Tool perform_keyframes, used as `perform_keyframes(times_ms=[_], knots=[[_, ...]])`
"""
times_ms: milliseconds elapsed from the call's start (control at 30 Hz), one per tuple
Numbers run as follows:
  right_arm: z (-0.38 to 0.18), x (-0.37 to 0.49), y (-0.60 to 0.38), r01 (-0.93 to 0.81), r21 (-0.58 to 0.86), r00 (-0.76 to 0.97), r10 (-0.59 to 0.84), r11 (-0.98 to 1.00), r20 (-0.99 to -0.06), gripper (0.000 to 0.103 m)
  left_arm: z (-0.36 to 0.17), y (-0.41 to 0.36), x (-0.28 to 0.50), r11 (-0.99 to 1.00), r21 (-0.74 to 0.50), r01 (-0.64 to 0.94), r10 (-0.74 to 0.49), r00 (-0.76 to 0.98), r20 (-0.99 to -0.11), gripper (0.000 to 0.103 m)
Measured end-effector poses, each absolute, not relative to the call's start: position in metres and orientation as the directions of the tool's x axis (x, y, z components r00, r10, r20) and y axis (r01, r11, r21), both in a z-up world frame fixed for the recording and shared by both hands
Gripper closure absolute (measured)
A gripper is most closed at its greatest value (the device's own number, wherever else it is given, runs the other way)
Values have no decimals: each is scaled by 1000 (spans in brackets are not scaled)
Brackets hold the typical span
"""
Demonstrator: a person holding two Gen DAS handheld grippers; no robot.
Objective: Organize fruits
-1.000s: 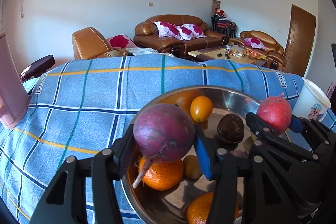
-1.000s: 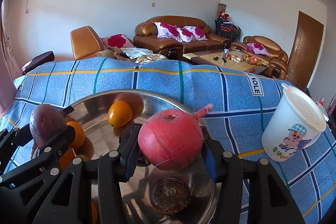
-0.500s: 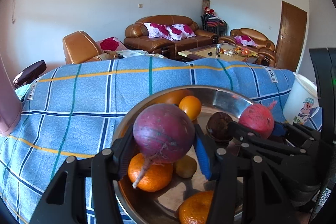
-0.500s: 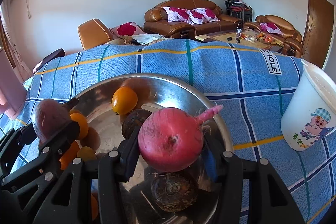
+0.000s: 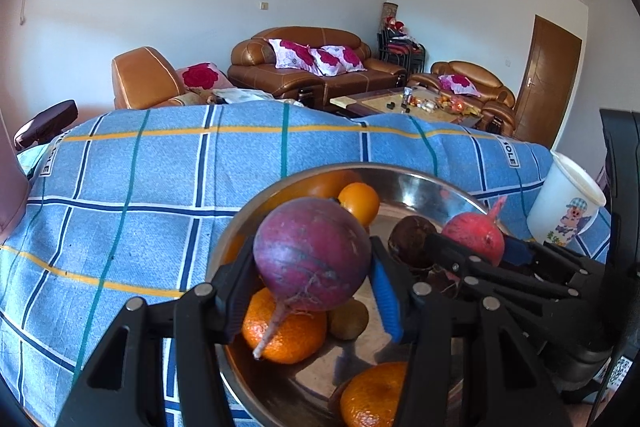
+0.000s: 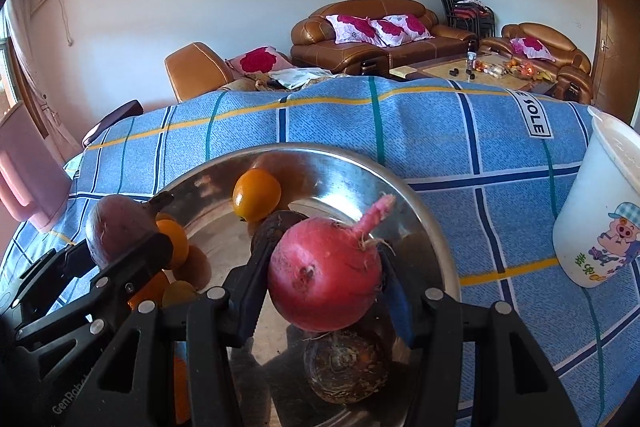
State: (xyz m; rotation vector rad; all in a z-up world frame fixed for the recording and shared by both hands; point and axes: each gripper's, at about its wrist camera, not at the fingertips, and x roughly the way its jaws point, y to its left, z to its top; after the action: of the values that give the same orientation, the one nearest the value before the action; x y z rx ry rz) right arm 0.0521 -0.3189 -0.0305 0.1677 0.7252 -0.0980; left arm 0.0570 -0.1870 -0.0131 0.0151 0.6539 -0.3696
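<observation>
**Both grippers loaded, each clamped on a round root over the bowl**

Basically, left gripper (image 5: 312,291) has its two fingers (image 5: 386,297) pressed on the sides of the purple radish (image 5: 312,255), gripped across the widest part, tail root hanging down toward the camera. Right gripper (image 6: 324,291) is likewise clamped on the red radish (image 6: 324,273), pads at the equator, pink taproot sticking up and to the right. Neither pair is fully together; each is held apart by what it grips.

Handling, as a judgement: both look firm, dense and fairly heavy for their size, with smooth, rounded skin (a bit slippery). A hold across the fattest middle looks safest; off-centre pads could let the ball roll or squirt out. The taproot looks thin and snappable, not a place to grab. Not fragile; a firm squeeze seems fine.

Outward: both radishes hang just above the steel bowl (image 6: 440,247), not touching it. In the bowl: oranges (image 5: 284,333), a small orange persimmon-like fruit (image 6: 256,199), a kiwi (image 5: 348,319) and brown rough taro-like roots (image 6: 346,363). The bowl sits on a blue checked cloth (image 5: 140,227). A white bucket (image 6: 600,223) stands to the right, apart from the bowl.
</observation>
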Motion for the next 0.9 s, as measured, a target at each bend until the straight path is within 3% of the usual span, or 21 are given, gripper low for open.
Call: perform_keyframes(times_ms=[200, 300, 400, 467, 600, 767, 900], knots=[[-27, 47, -321, 168, 115, 757, -54, 979, -652, 45, -6, -188, 49, 932, -83, 352, -337, 762, -553, 46], [-25, 44, -323, 177, 115, 765, -63, 977, -641, 44, -1, -188, 42, 941, -49, 334, -310, 796, -520, 39], [-21, 40, -324, 189, 110, 784, -82, 976, -615, 40, 2, -179, 40, 952, -67, 297, -290, 818, -496, 19], [-16, 37, -324, 201, 102, 801, -103, 974, -590, 33, 8, -170, 38, 959, -92, 267, -278, 838, -469, 0], [-8, 32, -315, 192, 58, 836, -132, 980, -532, 17, 19, -159, 24, 964, -101, 247, -266, 880, -392, 0], [-2, 24, -292, 178, -47, 873, -180, 983, -453, 16, 27, -158, 9, 981, 3, 193, -181, 925, -334, 0], [3, 16, -286, 172, -45, 899, -175, 984, -402, 15, 28, -139, 3, 984, -27, 176, -175, 925, -339, 0]])
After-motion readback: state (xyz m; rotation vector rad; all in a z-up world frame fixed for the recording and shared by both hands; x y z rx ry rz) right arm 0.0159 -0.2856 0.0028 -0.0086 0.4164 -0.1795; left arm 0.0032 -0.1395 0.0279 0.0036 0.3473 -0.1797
